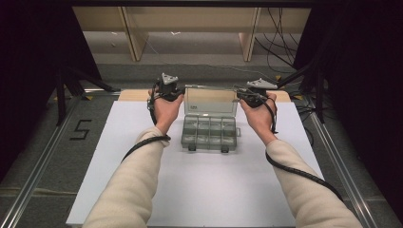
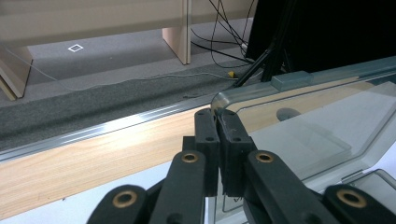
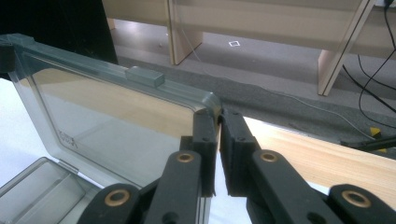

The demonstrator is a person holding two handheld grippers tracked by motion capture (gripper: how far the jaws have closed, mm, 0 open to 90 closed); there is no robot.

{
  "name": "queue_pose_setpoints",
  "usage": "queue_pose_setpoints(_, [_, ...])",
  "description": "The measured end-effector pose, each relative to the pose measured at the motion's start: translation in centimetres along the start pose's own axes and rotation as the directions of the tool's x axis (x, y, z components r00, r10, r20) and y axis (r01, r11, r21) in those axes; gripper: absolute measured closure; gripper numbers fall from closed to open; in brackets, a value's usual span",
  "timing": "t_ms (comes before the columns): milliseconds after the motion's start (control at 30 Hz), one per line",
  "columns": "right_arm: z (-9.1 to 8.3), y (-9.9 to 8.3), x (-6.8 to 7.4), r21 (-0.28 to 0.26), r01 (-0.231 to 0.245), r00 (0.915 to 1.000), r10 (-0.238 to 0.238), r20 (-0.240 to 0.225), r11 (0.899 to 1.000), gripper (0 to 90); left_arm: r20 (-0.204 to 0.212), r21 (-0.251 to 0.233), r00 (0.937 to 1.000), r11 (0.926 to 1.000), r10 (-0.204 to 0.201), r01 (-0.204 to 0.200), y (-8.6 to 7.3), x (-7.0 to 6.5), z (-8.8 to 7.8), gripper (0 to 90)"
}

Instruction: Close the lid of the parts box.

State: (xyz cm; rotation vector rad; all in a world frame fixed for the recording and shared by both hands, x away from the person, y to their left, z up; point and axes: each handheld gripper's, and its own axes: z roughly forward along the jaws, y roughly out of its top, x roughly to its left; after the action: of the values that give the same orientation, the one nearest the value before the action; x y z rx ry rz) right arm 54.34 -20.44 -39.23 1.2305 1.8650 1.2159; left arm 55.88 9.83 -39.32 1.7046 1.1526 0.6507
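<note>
The clear smoky plastic compartment box (image 1: pixel 209 133) sits mid-table on the white board (image 1: pixel 142 190), its transparent lid (image 1: pixel 210 100) upright. The left gripper (image 2: pixel 218 116) and right gripper (image 3: pixel 218 116) each pinch a top corner; swing both evenly, avoiding twist

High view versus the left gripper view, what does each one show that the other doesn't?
High view alone: the box's compartmented base, both sleeved forearms, and the right gripper at the lid's other top corner. Left gripper view alone: its jaws closed on the lid's rounded corner, seen close up, and the latch tab on the lid's rim. Both: the clear lid standing open, the left gripper, and the wooden table edge.
</note>
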Motion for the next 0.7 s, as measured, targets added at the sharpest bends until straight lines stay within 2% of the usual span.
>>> queue_pose_setpoints(400, [-0.8,-0.3,0.4,0.003,0.009,0.9999,-0.009,-0.007,1.000,85.7,0.009,-0.011,0.9998,0.9998,0.017,-0.017,-0.4,-0.2,-0.7,87.4])
queue_pose_setpoints(700, [-1.7,-0.8,0.7,-0.001,0.046,0.9989,-0.046,-0.010,0.999,85.5,0.011,-0.016,0.9990,0.9989,0.044,-0.043,-0.6,-0.5,-1.4,87.5])
